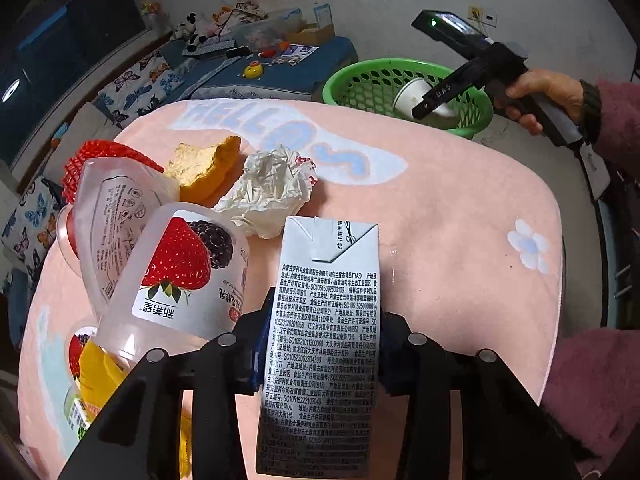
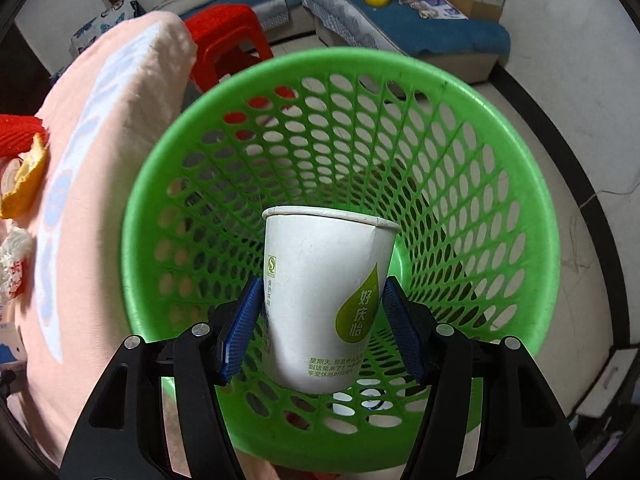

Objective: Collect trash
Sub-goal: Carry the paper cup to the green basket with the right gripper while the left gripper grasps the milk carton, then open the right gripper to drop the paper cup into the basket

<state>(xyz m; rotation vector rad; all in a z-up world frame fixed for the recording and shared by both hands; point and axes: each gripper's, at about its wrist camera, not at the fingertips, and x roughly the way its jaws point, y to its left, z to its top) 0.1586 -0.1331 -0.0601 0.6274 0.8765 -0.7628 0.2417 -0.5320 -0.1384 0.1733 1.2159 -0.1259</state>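
**Cup Over the Basket, Carton in Hand — Most of the Trash Still on the Table**

I hold the right gripper [image 2: 322, 316] above the green mesh basket [image 2: 532, 216], its blue pads pinching a white paper cup [image 2: 324, 296] by the sides, rim pointing away from me toward the basket's far wall. The cup hangs inside the basket's mouth but, as I judge it, is not yet dropped. My left gripper [image 1: 320, 344] pinches a grey-and-white milk carton [image 1: 324, 320] over the pink "HELLO" table cover [image 1: 460, 240], well apart from the basket.

By my reckoning the job is at an early stage: through the mesh the basket's bottom looks nearly bare — I cannot rule out a small scrap there. Left on the table are a strawberry yogurt bottle [image 1: 180, 276], a second clear bottle [image 1: 108, 216] tipped behind it, a crumpled white wrapper [image 1: 272, 192], a piece of orange peel [image 1: 208, 168], red foam fruit netting [image 1: 96, 156] and some yellow packaging [image 1: 100, 380] at the near edge.

The left wrist view alone shows the full pile, plus my right hand [image 1: 544, 96] holding its gripper at the basket beyond the table's far edge. The right wrist view alone looks down into the basket, shows the cup's green printed logo, and catches a red plastic stool [image 2: 228, 36] behind the table; of the pile it shows only a sliver at its left edge.
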